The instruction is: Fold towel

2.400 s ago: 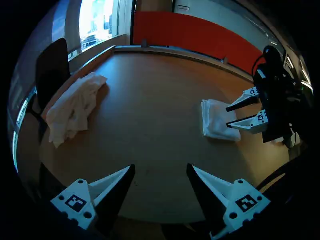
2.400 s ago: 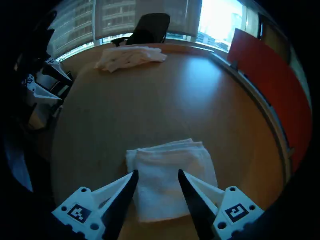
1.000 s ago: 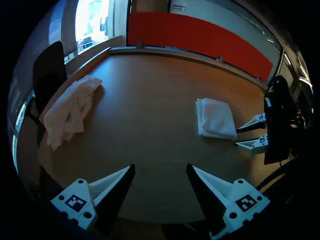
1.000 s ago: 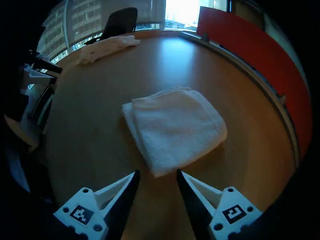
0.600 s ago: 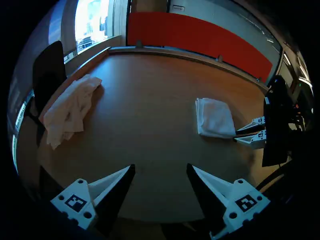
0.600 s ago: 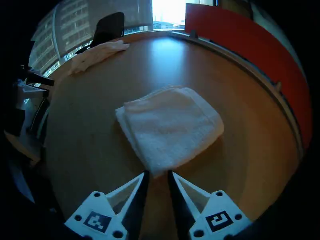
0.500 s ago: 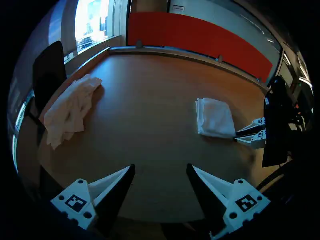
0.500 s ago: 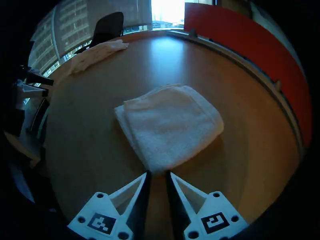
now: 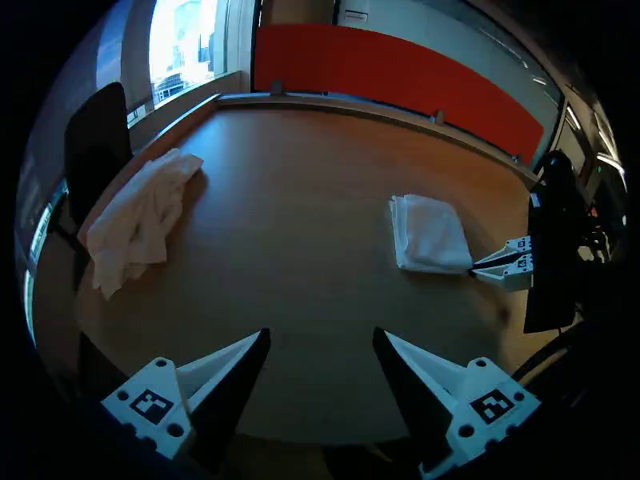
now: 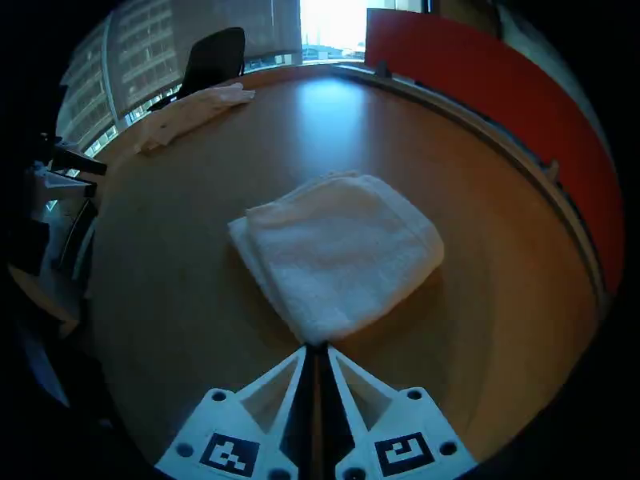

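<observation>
A white towel (image 9: 428, 244) (image 10: 344, 248) lies folded into a thick square on the wooden table (image 9: 304, 200) (image 10: 184, 264). My right gripper (image 10: 317, 349) is shut, and its tips meet right at the towel's near corner. Whether any cloth is caught between them I cannot tell. The left gripper view shows the same right gripper (image 9: 474, 270) at the towel's right corner, held by a dark-sleeved hand (image 9: 552, 240). My left gripper (image 9: 320, 336) hangs open over bare table near the front edge, far from the towel, with nothing between its fingers.
A crumpled white towel (image 9: 140, 216) (image 10: 192, 112) lies at the table's far edge near a black office chair (image 9: 96, 144) (image 10: 212, 56). A red partition (image 9: 400, 72) (image 10: 496, 88) runs along another side of the table. Windows are behind.
My right gripper drew back from over the folded towel to its near corner, then its fingers closed from open to shut. The towel stayed put. My left gripper barely moved.
</observation>
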`<state>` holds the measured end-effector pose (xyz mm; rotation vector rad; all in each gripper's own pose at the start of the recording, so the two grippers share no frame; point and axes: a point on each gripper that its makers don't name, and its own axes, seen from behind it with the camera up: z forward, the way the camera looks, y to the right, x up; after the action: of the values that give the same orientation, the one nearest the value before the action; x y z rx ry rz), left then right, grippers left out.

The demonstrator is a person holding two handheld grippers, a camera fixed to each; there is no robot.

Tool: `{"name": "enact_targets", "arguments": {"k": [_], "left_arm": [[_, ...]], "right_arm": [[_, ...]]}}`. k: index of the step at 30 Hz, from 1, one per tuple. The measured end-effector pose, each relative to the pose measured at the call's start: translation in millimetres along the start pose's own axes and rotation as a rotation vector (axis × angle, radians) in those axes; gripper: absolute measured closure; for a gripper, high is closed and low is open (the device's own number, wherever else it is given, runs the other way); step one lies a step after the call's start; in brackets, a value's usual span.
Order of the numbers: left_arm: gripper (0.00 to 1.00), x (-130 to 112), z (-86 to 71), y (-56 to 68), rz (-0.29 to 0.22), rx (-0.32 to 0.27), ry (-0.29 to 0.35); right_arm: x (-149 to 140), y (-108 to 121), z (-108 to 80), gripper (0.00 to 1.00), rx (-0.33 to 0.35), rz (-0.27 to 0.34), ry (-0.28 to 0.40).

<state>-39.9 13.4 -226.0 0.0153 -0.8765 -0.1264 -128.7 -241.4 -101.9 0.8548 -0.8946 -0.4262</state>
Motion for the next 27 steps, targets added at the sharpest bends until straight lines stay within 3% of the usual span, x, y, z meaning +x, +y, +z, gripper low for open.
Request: {"name": "enact_targets", "arguments": {"k": [6, 12, 21, 27], "left_arm": [[0.05, 4.1, 0.6, 0.3, -0.002, -0.011, 0.011], [0.05, 15.3, -0.7, 1.8, 0.012, -0.019, 0.034], [0.05, 32.8, -3.5, 12.8, 0.036, -0.05, 0.07], [0.05, 42.7, -5.9, 21.3, 0.057, -0.068, 0.087]], "right_arm": [[21.8, 10.3, -14.1, 0.97, -0.016, -0.034, 0.029], [64.0, 26.0, -36.6, 0.97, -0.04, -0.09, 0.088], [131.8, 40.6, -78.6, 0.97, -0.051, -0.165, 0.195], [158.1, 50.3, -109.1, 0.97, -0.061, -0.177, 0.248]]}}
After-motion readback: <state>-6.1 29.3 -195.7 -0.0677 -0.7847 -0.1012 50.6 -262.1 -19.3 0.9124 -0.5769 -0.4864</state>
